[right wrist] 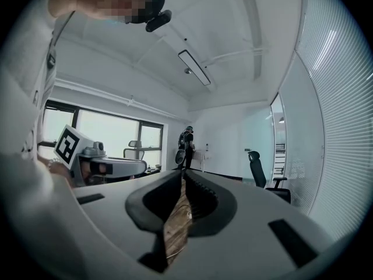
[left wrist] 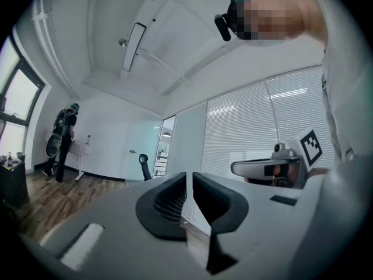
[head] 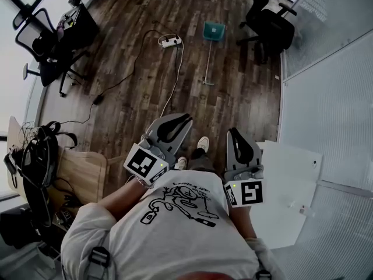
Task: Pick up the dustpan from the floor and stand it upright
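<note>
Head view looks down over the person's white printed T-shirt (head: 175, 226) to a dark wooden floor (head: 134, 92). The dustpan (head: 213, 30), teal with a long pale handle, lies on that floor well ahead of the person's shoes (head: 203, 143), with the pan at the far end and the handle running back toward the person. Near it on the left sits a white power strip (head: 170, 41) (its cable trails back across the boards). A black office chair (head: 269, 25) stands to the dustpan's right, apart from it. The left gripper (head: 185, 119) and the right gripper (head: 234, 133) are both held level in front of the chest, well short of the dustpan. Left gripper view has its fingers (left wrist: 169, 200) drawn together, with only a thin slit between them and nothing in it. Right gripper view shows its fingers (right wrist: 204, 200) likewise closed and empty, floorboards visible through the gap lower down. A wooden table (head: 81, 171) stands at the person's left.
</note>
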